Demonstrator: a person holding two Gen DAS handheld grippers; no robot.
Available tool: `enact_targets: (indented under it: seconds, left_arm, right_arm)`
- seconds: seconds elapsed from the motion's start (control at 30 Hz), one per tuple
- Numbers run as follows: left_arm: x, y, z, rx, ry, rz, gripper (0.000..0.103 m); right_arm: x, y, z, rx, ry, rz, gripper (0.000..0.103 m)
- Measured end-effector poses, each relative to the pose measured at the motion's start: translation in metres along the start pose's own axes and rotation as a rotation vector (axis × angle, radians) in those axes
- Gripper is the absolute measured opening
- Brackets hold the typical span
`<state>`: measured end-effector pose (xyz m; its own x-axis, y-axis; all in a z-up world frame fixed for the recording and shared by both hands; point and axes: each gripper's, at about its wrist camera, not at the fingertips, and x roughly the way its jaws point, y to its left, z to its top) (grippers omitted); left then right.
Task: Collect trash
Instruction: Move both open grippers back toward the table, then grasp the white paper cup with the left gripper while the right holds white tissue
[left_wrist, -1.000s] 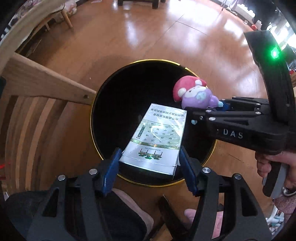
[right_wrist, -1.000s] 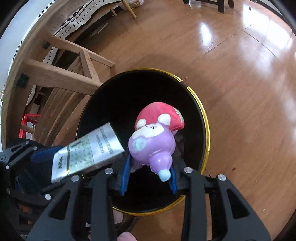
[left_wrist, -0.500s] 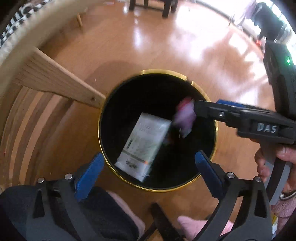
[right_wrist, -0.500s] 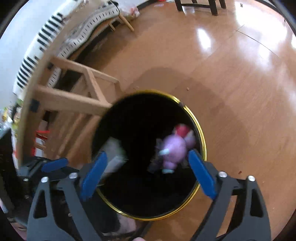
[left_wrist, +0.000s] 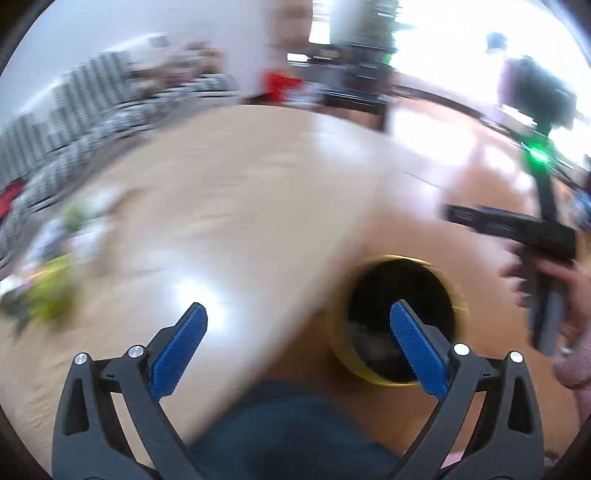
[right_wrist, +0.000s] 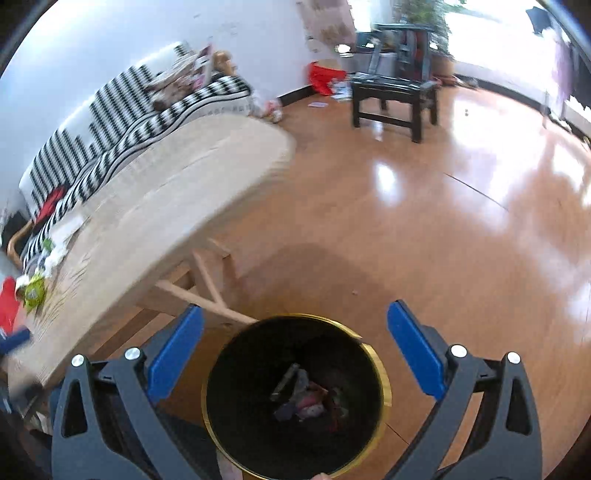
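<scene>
Now both items lie inside the black bin (right_wrist: 295, 398) at lower centre, released since a second ago; left gripper (left_wrist: 298, 345) and right gripper (right_wrist: 295, 352) gape wide and empty, free for more trash.

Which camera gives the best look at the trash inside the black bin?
The right wrist view: it looks straight down into the black bin, showing the trash at the bottom. The left wrist view is motion-blurred and shows only the bin's dark mouth.
</scene>
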<state>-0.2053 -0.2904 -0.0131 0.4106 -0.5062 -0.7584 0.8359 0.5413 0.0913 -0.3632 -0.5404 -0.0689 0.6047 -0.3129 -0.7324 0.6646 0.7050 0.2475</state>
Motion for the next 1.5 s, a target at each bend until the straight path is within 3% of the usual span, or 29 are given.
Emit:
enact_targets:
  seconds: [0.1,0.2,0.3,0.5,0.7,0.83,1.03,1.3,1.37,1.43,1.47,1.5]
  left_arm:
    - [-0.014,0.08,-0.009,-0.15,0.014,0.135,0.096]
    - [-0.031,0.167,-0.03,-0.332,0.001,0.218,0.096]
    - [-0.042,0.238,-0.05,-0.451,0.017,0.319,0.096]
    - [-0.047,0.34,-0.056,-0.482,0.05,0.474,0.096]
    - [-0.01,0.398,-0.049,-0.449,0.134,0.448,0.096]
    - [0.004,0.417,-0.041,-0.47,0.136,0.4,0.096]
    - [0.024,0.433,-0.028,-0.431,0.144,0.415,0.096]
    - [0.046,0.443,-0.026,-0.424,0.171,0.397,0.096]
    - [0.05,0.444,-0.027,-0.429,0.179,0.378,0.096]
    - [0.052,0.445,-0.026,-0.43,0.174,0.371,0.09]
    - [0.053,0.445,-0.026,-0.431,0.174,0.366,0.081]
    - [0.055,0.446,-0.026,-0.432,0.179,0.361,0.063]
  right_arm:
    - [0.016,0.057,0.015,-0.081,0.013,0.041,0.096]
    - [0.036,0.13,0.031,-0.177,0.028,0.095,0.096]
    - [0.049,0.197,0.043,-0.265,0.038,0.146,0.096]
    - [0.083,0.318,0.066,-0.416,0.086,0.207,0.096]
    - [0.126,0.403,0.074,-0.454,0.161,0.26,0.096]
    - [0.147,0.428,0.066,-0.502,0.198,0.244,0.096]
    - [0.17,0.426,0.057,-0.506,0.236,0.231,0.096]
    - [0.173,0.426,0.053,-0.567,0.199,0.217,0.096]
    - [0.172,0.426,0.051,-0.587,0.181,0.218,0.09]
    - [0.169,0.424,0.048,-0.602,0.175,0.213,0.086]
    - [0.169,0.423,0.049,-0.604,0.174,0.214,0.085]
    - [0.168,0.423,0.049,-0.608,0.171,0.212,0.083]
